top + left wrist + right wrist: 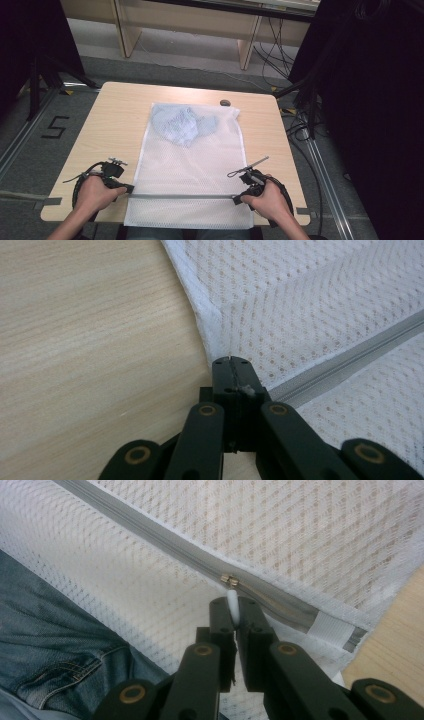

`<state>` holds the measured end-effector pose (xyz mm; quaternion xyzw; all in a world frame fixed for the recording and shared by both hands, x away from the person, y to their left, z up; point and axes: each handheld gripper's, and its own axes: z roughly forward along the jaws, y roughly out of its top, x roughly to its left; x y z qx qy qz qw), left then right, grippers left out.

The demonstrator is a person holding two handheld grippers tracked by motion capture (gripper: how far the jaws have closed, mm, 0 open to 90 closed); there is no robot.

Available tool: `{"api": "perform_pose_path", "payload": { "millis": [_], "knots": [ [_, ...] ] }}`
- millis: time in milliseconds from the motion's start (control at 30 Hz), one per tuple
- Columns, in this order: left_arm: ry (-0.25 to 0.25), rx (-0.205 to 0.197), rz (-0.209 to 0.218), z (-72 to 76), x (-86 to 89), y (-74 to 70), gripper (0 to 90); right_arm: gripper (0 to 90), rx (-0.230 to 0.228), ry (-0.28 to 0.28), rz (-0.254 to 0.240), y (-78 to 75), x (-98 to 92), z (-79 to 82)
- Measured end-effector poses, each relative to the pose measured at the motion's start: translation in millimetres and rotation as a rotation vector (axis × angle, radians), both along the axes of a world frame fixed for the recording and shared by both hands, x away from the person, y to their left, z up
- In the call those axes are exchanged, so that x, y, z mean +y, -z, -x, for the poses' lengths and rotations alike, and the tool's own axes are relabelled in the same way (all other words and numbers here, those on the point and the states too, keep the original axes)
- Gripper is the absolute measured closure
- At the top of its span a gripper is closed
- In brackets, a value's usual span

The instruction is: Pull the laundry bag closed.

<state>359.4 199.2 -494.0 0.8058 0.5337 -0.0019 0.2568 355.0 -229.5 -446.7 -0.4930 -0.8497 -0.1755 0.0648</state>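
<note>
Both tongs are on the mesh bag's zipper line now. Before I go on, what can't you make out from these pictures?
- Small dark thing at the table's far edge, high view: too small to identify.
- Blue cloth inside the bag: veiled by mesh, type unclear.
- Bag's near edge, high view: hangs past the table edge, cut off by the frame bottom.
- What the left tongs pinch, left gripper view: hidden between the shut jaws.
- Zipper, right gripper view: meshed or parted teeth unreadable.

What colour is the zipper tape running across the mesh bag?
Light grey, against the white mesh bag; the zipper shows best in the right gripper view.
</note>
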Motion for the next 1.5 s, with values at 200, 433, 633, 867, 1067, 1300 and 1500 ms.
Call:
{"api": "perform_pose_path", "payload": {
  "millis": [200, 433, 633, 867, 1067, 1300, 1500],
  "knots": [
    [0.003, 0.002, 0.002, -0.3, 0.3, 0.2, 89.9, 87.0, 0.001, 0.010, -0.004, 0.3, -5.2, 0.0],
    [0.002, -0.001, -0.005, -0.1, 0.1, -0.2, 89.9, 87.0, -0.003, 0.018, -0.005, 0.0, -9.9, -0.2],
    [0.006, 0.002, 0.001, -0.4, 0.6, 0.2, 89.9, 87.0, -0.005, 0.032, -0.006, 0.0, -14.1, -0.2],
    [0.005, 0.002, 0.003, -0.4, 0.5, 0.2, 90.0, 87.0, -0.010, 0.038, -0.008, 0.7, -17.7, -0.6],
    [0.006, 0.002, 0.004, -0.4, 0.6, 0.3, 89.9, 87.0, -0.004, 0.058, -0.009, 0.4, -21.6, -0.8],
    [0.006, 0.001, 0.002, -0.4, 0.6, 0.2, 89.9, 87.0, -0.003, 0.067, -0.008, 1.5, -27.2, -1.2],
    [0.004, 0.002, 0.004, -0.3, 0.4, 0.2, 89.9, 87.0, -0.001, 0.082, -0.017, 2.0, -31.3, -0.9]
  ]
}}
